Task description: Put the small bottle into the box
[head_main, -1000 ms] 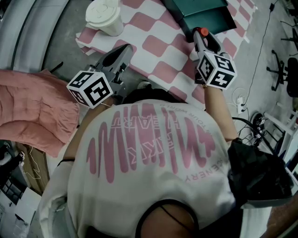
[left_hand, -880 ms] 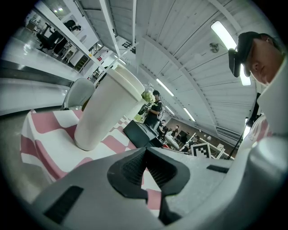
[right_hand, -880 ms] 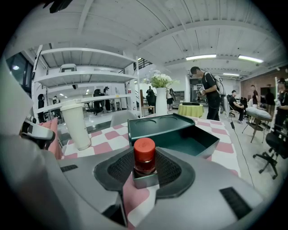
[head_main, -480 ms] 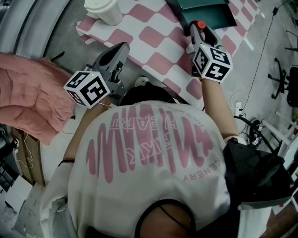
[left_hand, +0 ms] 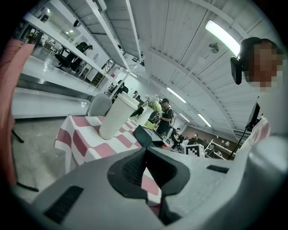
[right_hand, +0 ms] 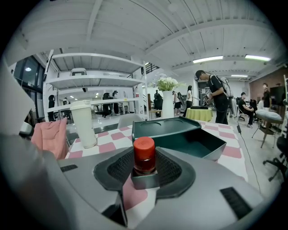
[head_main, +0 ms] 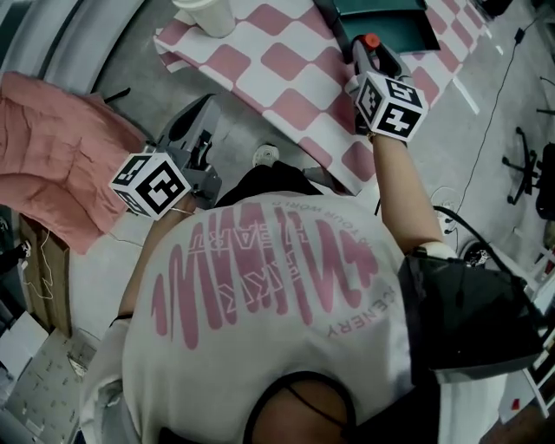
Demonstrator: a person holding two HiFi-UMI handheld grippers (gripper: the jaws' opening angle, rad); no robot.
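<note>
The small bottle (right_hand: 144, 156), with a red cap (head_main: 371, 41), stands upright between the pads of my right gripper (right_hand: 144, 175), which is shut on it. In the head view that gripper (head_main: 368, 50) hangs over the checkered table just short of the dark green box (head_main: 392, 24). The box (right_hand: 191, 137) lies open right behind the bottle, its lid raised at the back. My left gripper (head_main: 201, 111) hovers off the table's near left edge. Its pads (left_hand: 145, 158) meet with nothing between them.
A tall white lidded cup (head_main: 208, 12) stands at the far left of the pink-and-white checkered cloth (head_main: 277, 78); the cup (right_hand: 84, 123) also shows left of the box. A pink cloth (head_main: 52, 165) lies on the left. Cables and chairs are on the floor at right.
My right gripper has carried the bottle a little farther over the table toward the box. The left gripper has drifted back and left, off the table's edge.
</note>
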